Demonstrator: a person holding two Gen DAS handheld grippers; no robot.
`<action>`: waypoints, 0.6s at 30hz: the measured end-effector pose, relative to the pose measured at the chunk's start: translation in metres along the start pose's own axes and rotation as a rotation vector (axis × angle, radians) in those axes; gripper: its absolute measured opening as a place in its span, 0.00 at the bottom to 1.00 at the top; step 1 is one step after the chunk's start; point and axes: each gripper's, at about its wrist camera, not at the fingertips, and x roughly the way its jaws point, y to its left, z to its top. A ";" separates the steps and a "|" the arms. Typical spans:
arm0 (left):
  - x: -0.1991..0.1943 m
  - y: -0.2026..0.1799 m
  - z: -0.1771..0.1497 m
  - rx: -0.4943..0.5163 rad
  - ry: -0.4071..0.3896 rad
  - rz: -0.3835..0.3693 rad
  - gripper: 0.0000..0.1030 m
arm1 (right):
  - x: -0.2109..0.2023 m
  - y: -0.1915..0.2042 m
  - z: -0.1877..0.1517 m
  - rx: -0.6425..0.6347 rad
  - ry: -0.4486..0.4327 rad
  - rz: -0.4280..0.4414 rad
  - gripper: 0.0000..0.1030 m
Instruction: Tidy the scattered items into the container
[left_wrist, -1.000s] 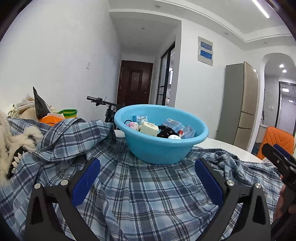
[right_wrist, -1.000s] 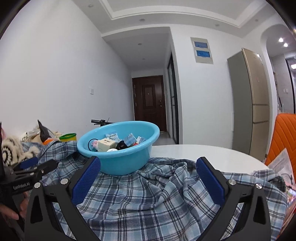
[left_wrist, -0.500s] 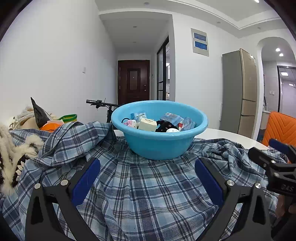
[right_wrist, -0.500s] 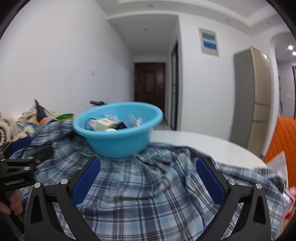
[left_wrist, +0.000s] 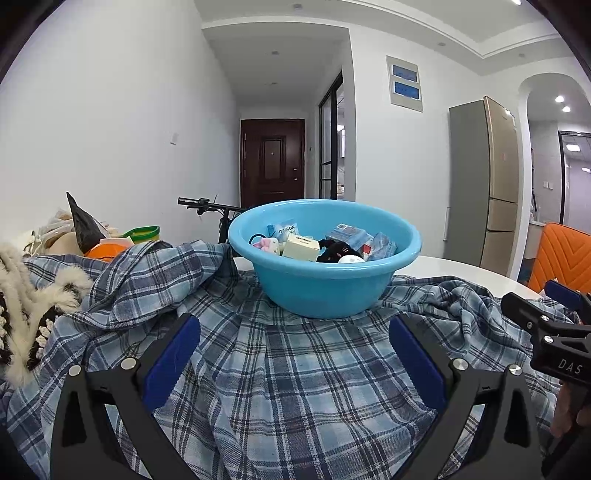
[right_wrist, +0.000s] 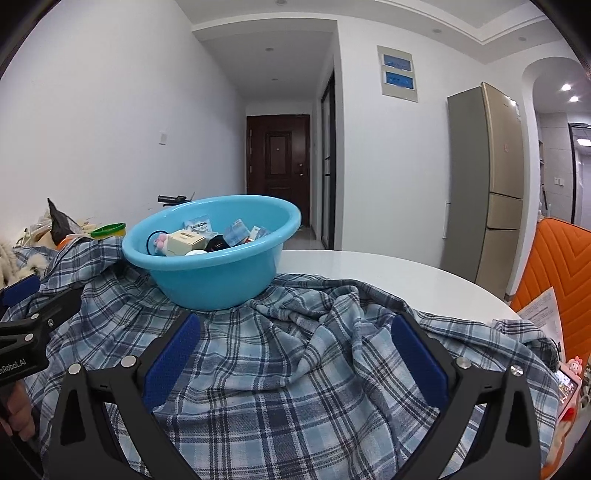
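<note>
Both grippers are hanging wide apart and empty — the left gripper (left_wrist: 295, 363) and the right gripper (right_wrist: 295, 363) — low in frame over a plaid shirt (left_wrist: 295, 369). At centre, the blue basin (left_wrist: 325, 284) is sitting on it, holding small boxes (left_wrist: 301, 248), one packet (left_wrist: 282, 229) reading "RAISON". "DAS" is showing at right edge.

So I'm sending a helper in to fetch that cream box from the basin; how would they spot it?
Find the blue plaid cloth on the white table; the light blue basin sits on it. Among the items inside, the cream box lies near the front, between a pink-and-white toy and a black item. It is the only plain, pale, rectangular carton there.
</note>
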 end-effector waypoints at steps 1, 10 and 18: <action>0.000 0.000 0.000 -0.002 0.002 0.003 1.00 | 0.000 -0.001 0.000 0.002 0.001 -0.001 1.00; 0.000 0.000 0.000 -0.003 -0.002 0.018 1.00 | -0.001 -0.001 0.000 0.002 0.001 -0.009 1.00; 0.000 0.000 0.000 -0.006 0.001 0.027 1.00 | -0.001 -0.001 0.000 0.002 0.001 -0.008 1.00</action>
